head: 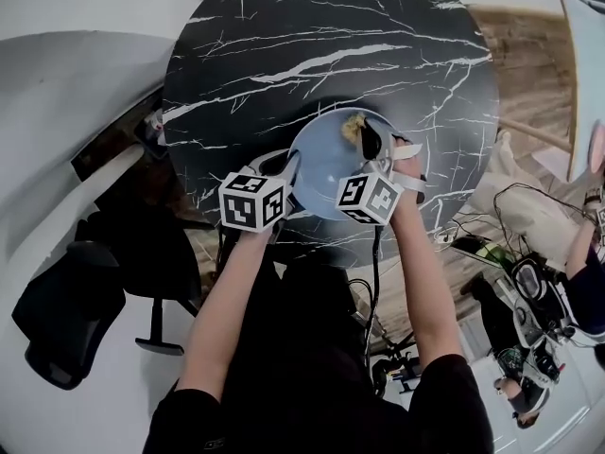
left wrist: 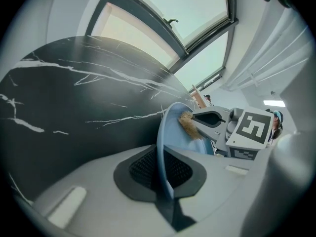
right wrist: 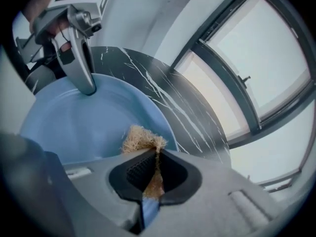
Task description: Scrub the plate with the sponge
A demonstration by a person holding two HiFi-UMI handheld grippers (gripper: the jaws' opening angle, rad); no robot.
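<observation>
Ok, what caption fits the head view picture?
The left tool holds the blue plate by its rim while the right tool presses a tan sponge onto it.

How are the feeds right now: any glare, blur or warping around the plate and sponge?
Head view: heavy fisheye bends the table edge; plate evenly lit, no glare. Left gripper view: plate rim crisp between the jaws, window washed out. Right gripper view: sponge readable, slightly soft; window blown out, corners vignetted black.

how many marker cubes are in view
2. One cube sits on the left claw, shut on the plate's near rim; the other on the right claw, holding the sponge.
</observation>
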